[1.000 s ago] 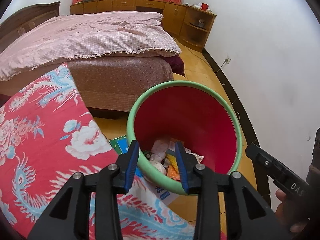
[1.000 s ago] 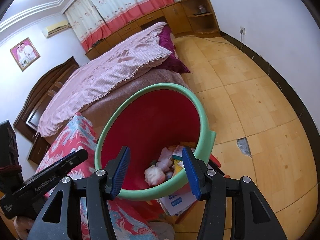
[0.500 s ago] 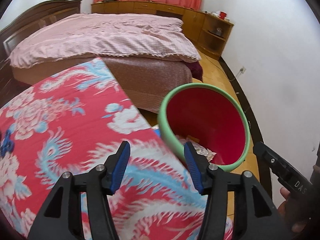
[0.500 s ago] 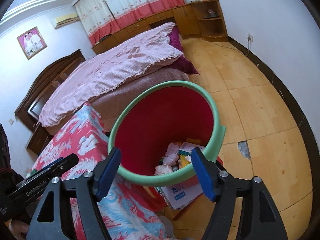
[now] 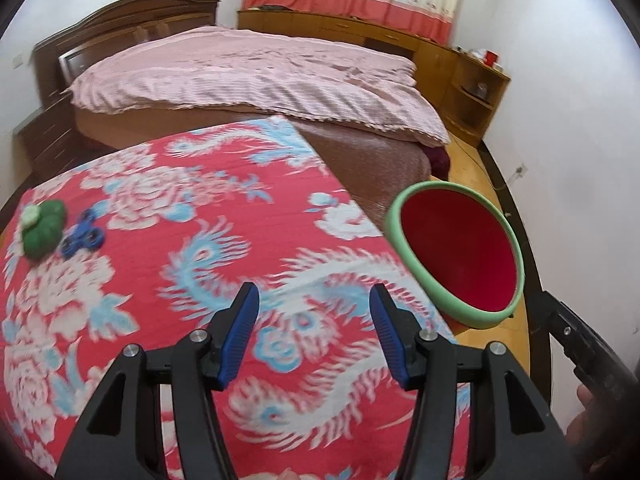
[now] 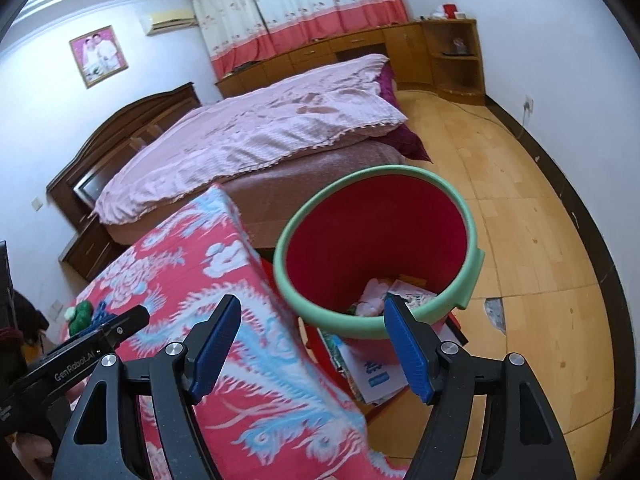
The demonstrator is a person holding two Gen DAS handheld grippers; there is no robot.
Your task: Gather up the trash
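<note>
While both hand-held grippers [image 5: 314, 330] [image 6: 312, 340] gape empty, red green-rimmed bin [image 6: 376, 256], perhaps paper scraps inside.

Home bedroom: a bed [image 6: 248, 136] with pink bedding lies beyond the jaws, curtains [image 6: 304, 4] and a framed portrait [image 6: 99, 55] behind it.

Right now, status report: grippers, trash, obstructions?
Left gripper and right gripper open, empty, jaws just widened. Bin holds trash. Green item, blue spinner left on red cloth. Nothing blocking.
</note>
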